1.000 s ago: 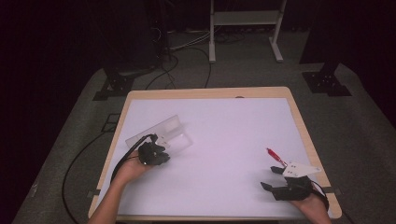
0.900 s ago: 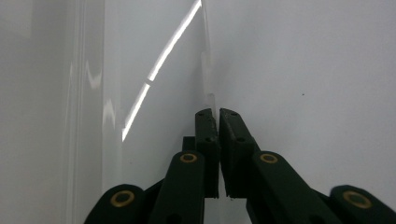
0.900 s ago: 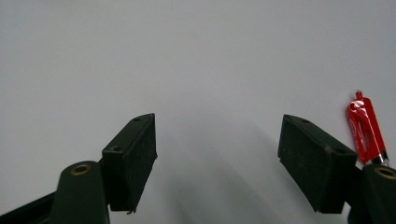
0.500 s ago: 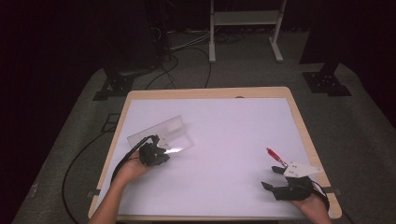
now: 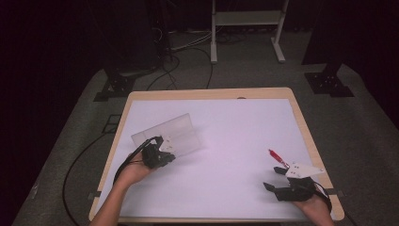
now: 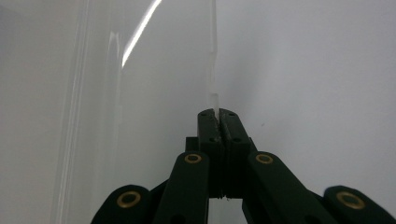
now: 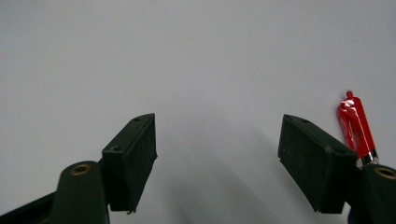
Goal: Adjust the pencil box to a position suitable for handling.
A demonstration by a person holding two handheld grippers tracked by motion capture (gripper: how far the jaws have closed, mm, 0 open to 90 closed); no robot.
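left gripper (image 5: 168, 149) pinches the clear plastic case (image 5: 170, 136) by its thin edge at 8 o'clock, tilting it up for access. right gripper (image 7: 217, 154), jaws spread and holding nothing, waits just beside the red pen (image 5: 278, 158) at 4 o'clock.

Left gripper (image 5: 162, 153): jaws finished closing, now clamped on near edge of clear plastic sheet (image 5: 171, 134). Sheet tilted since earlier pictures: near edge raised off white table (image 5: 235, 136), far edge lower. Left gripper slightly higher above table.

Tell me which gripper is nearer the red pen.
Right. The right gripper sits open just beside the red pen; the left gripper is across the table, shut on the clear plastic case.
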